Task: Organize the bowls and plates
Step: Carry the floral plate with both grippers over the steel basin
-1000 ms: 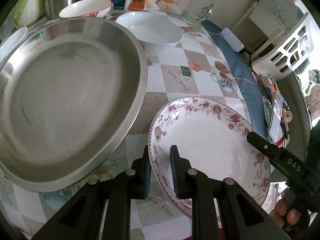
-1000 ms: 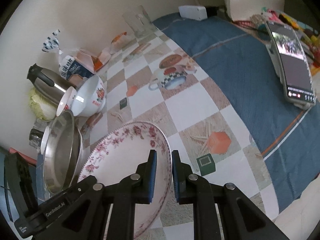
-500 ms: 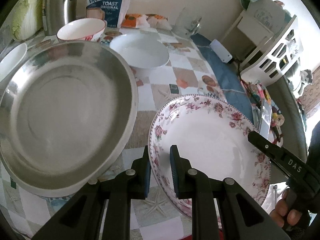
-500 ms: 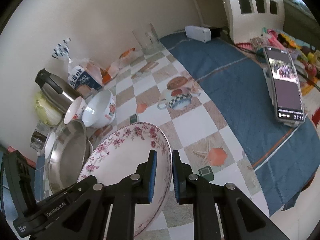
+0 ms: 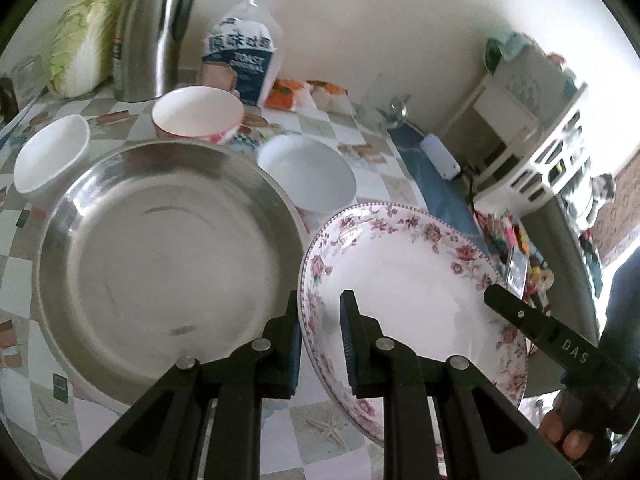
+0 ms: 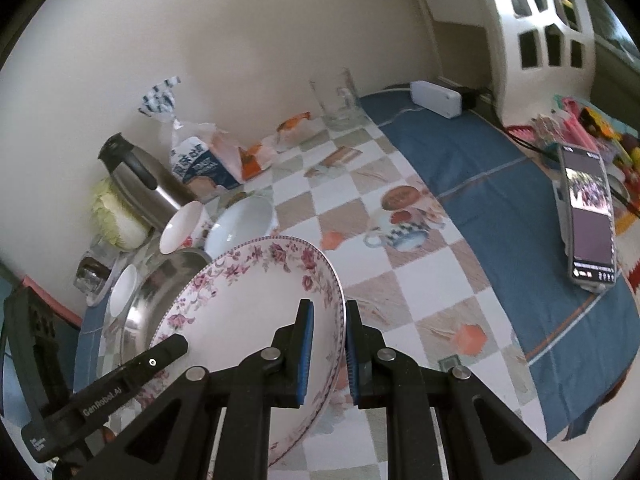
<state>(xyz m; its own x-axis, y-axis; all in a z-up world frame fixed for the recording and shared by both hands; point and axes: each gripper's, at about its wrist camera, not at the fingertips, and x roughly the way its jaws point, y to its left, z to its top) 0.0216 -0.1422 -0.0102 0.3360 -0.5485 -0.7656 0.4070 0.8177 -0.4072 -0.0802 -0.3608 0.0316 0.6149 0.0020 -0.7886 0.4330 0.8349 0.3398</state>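
Observation:
A white plate with a pink flower rim point(image 5: 408, 276) point(image 6: 248, 304) is held off the table between both grippers. My left gripper point(image 5: 320, 340) is shut on its left rim. My right gripper point(image 6: 329, 354) is shut on its right rim and also shows in the left wrist view point(image 5: 536, 324). A large steel plate point(image 5: 168, 256) point(image 6: 152, 300) lies just left of it on the checkered cloth. Behind stand a white bowl point(image 5: 308, 176) point(image 6: 240, 228), a red-patterned bowl point(image 5: 198, 114) point(image 6: 180, 228) and a small white bowl point(image 5: 52, 152) point(image 6: 122, 292).
A steel kettle point(image 5: 156, 28), a cabbage point(image 5: 82, 40) and a toast bag point(image 5: 240, 60) stand along the wall. A glass point(image 6: 336, 100), a white adapter point(image 6: 436, 98) and a phone point(image 6: 590, 216) are on the blue cloth point(image 6: 480, 184) to the right.
Both grippers have lifted the flowered plate higher off the table. The views have tilted up, so the steel plate and bowls sit lower in frame.

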